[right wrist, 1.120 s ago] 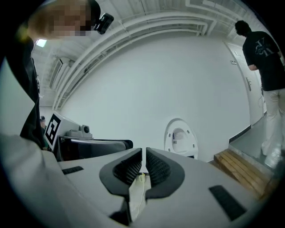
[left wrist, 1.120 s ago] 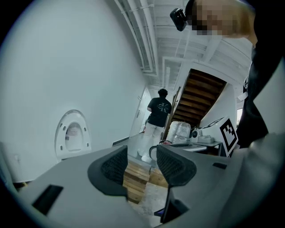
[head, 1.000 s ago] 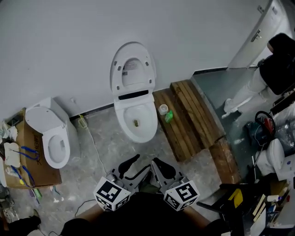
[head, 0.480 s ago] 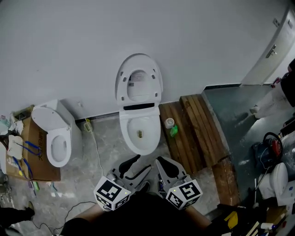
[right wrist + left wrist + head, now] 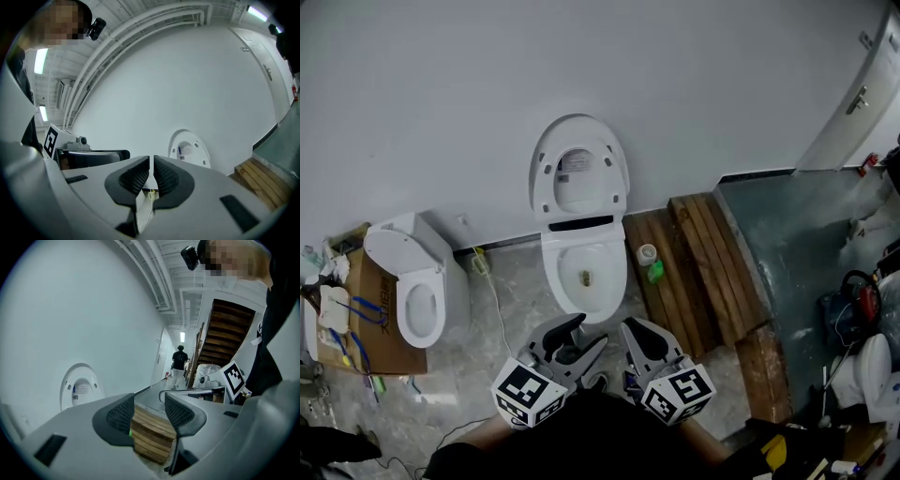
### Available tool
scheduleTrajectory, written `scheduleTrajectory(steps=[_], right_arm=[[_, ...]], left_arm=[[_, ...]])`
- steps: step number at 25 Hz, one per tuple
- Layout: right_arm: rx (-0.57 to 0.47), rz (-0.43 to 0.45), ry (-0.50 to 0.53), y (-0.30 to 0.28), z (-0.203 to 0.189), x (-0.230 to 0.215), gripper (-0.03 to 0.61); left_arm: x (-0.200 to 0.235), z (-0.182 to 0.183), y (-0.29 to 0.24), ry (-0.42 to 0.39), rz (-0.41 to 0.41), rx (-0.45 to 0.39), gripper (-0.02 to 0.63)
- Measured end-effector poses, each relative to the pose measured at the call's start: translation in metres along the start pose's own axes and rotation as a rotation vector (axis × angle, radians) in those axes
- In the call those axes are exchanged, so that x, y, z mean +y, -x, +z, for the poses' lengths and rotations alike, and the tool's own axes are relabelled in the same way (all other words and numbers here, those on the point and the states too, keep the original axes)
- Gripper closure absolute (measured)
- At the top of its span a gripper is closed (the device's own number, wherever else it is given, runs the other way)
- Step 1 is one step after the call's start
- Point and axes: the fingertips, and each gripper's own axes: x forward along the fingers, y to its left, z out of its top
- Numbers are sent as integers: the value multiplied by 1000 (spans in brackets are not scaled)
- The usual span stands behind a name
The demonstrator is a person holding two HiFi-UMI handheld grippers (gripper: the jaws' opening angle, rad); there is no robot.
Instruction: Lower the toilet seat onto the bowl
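The white toilet's seat and lid (image 5: 579, 174) stand raised against the wall, above the uncovered bowl (image 5: 585, 272). Both grippers hover low in the head view, just short of the bowl's front rim and touching nothing. My left gripper (image 5: 578, 336) is open with nothing between its fingers; in its own view the left gripper (image 5: 149, 411) frames the wooden pallet (image 5: 151, 431), with the raised seat (image 5: 80, 389) off to the left. My right gripper (image 5: 637, 332) is shut and holds nothing. In its own view the right gripper (image 5: 151, 173) has the raised seat (image 5: 188, 149) to its upper right.
A second white toilet (image 5: 411, 281) stands at the left beside a cardboard box (image 5: 362, 323). A wooden pallet (image 5: 703, 267) lies right of the bowl, with a tape roll (image 5: 647, 253) and a green item (image 5: 655, 272) on it. A cable (image 5: 494, 305) runs over the floor. A person (image 5: 178, 363) stands far down the corridor.
The toilet has drawn nearer to both grippers in the head view; the grippers have advanced towards the bowl. Jaws are unchanged.
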Motion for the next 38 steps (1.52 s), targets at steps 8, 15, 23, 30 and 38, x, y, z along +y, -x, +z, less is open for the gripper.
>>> scheduleTrajectory(steps=[8, 15, 23, 30, 38], right_arm=[[-11, -73, 2, -28, 16, -43, 528], [19, -107, 3, -79, 27, -73, 528], [44, -135, -47, -151, 45, -102, 528], [63, -153, -41, -213, 57, -114, 528], [106, -171, -60, -260, 63, -129, 528]], left_arm=[[32, 10, -43, 6, -49, -2, 399], [84, 20, -80, 62, -85, -4, 399], [158, 44, -114, 77, -107, -9, 399], [254, 63, -125, 49, -21, -27, 399], [340, 78, -134, 24, 66, -32, 399]])
